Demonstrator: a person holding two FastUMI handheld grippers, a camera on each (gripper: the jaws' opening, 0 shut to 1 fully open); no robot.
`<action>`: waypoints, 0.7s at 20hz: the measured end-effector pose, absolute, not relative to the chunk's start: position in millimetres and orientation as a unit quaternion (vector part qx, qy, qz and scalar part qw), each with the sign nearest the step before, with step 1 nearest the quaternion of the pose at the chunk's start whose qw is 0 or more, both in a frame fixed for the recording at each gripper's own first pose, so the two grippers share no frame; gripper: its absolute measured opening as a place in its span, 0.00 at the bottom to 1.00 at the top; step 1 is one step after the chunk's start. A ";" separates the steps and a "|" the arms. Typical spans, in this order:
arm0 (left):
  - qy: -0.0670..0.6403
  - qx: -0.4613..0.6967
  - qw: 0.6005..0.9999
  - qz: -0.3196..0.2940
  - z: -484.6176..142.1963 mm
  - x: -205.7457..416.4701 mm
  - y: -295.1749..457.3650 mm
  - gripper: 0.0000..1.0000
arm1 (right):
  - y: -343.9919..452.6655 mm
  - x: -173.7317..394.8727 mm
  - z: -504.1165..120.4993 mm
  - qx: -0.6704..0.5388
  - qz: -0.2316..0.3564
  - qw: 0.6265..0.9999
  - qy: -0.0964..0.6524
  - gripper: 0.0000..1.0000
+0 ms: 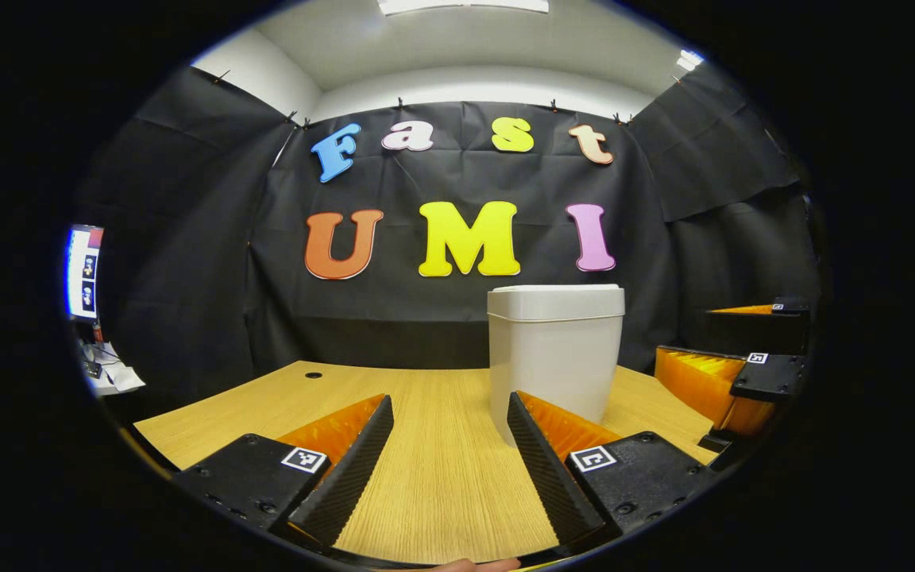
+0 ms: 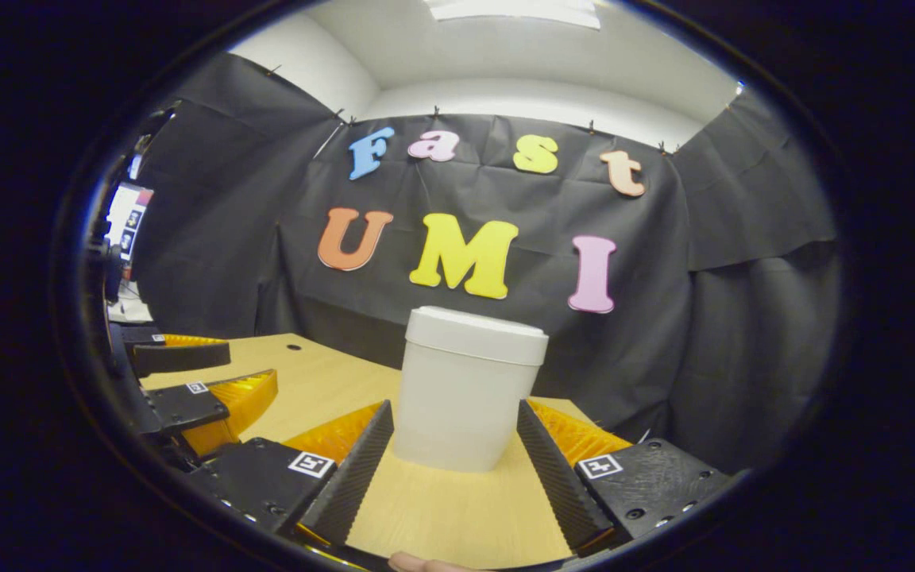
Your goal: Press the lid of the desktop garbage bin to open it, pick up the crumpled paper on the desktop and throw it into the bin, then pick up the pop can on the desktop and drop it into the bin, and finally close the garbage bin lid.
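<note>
In the left gripper view, the left tongs sit low at the bottom centre of the frame, level above the wooden desk, with both fingers spread wide apart and nothing between them but bare desk. The white garbage bin stands upright right of centre, its lid down; its base lies just behind the tip of the right-hand finger, and I cannot tell whether they touch. At the right edge of the frame the right tongs reach in from the side, fingers apart, near the bin but clear of it. A sliver of a hand shows at the very bottom edge. A lit screen hangs at the far left.

In the right gripper view, the right tongs point straight at the bin, which stands at frame centre, framed by the two widely parted fingers, lid closed. The fingers flank its lower part without pressing on it. The left tongs show at the lower left, open, over the desk. A fingertip of the holding hand peeks in at the bottom edge.
</note>
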State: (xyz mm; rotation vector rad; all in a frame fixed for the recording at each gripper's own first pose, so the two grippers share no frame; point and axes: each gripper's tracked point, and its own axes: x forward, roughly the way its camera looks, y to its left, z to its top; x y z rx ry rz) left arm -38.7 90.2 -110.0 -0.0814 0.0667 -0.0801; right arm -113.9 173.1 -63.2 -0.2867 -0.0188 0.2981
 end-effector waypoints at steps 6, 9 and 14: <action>0.039 -0.049 0.997 -0.041 -112.1 -37.6 90.0 0.95 | 173.7 -117.5 -56.2 -0.147 0.151 0.977 -0.022 0.98; 0.036 -0.047 0.998 -0.036 -110.4 -36.3 95.4 0.95 | 171.8 -110.6 -58.9 -0.147 0.144 0.979 -0.013 0.95; 0.040 -0.049 0.997 -0.040 -114.3 -36.7 93.5 0.95 | 177.4 -108.6 -60.4 -0.146 0.149 0.978 -0.005 0.95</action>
